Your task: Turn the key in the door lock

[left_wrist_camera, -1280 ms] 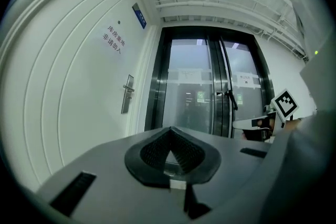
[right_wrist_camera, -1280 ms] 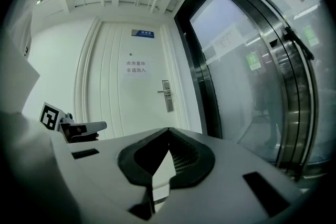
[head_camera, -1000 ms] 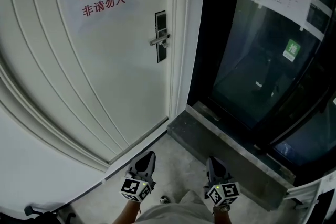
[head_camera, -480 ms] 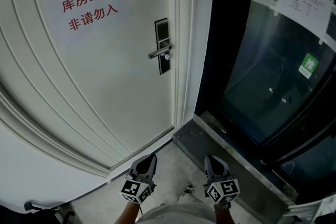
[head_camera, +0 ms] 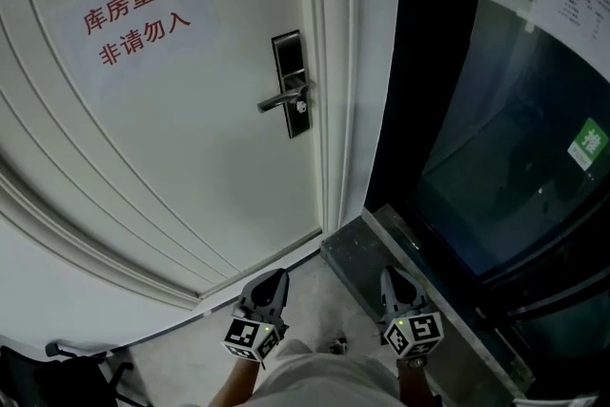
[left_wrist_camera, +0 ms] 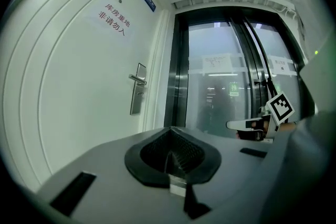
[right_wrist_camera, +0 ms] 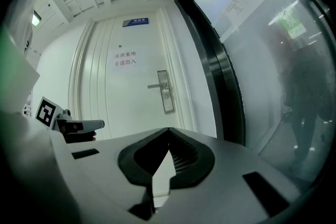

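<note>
Bare grey floor [head_camera: 310, 286] is left between the white panelled door [head_camera: 191, 138] and the left gripper [head_camera: 277, 275] and right gripper [head_camera: 390, 274], whose fingers are closed on nothing. No key can be made out at the black lock plate [head_camera: 292, 83].

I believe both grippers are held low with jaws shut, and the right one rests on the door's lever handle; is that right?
Not quite. The left gripper and right gripper are low with jaws shut, but the head view shows the right one well short of the door, apart from the lever handle.
</note>
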